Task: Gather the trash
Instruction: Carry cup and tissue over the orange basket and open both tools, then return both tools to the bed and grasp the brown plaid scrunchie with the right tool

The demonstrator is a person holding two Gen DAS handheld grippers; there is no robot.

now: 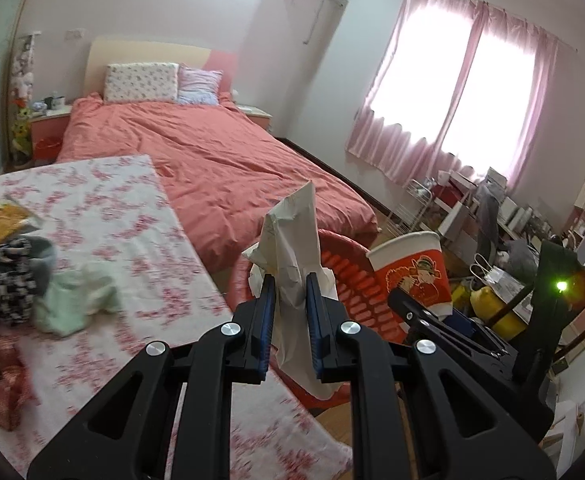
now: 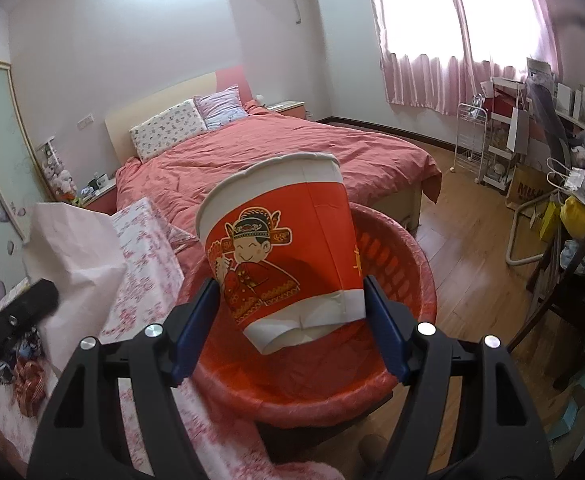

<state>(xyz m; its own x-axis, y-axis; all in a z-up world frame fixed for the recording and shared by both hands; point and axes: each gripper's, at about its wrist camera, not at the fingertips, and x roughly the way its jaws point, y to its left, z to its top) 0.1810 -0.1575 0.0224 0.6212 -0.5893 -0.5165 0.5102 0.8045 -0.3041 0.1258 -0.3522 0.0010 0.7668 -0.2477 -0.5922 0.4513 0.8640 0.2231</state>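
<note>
Black fingers with blue pads fill the near edge of both views. Left gripper [image 1: 288, 280] is closed on a crumpled white paper [image 1: 292, 236], which sticks up between the pads and hangs below them, above the near rim of a red basket [image 1: 348, 276]. Right gripper [image 2: 292, 284] is clamped on the lower sides of a red and white cup [image 2: 280, 256], tilted with its mouth up and away, directly over the basket [image 2: 404, 264]. That basket sits on the floor between the bed [image 2: 284, 148] and a table [image 1: 104, 216] with a floral cloth, where clothes [image 1: 72, 296] lie bunched at the left
</note>
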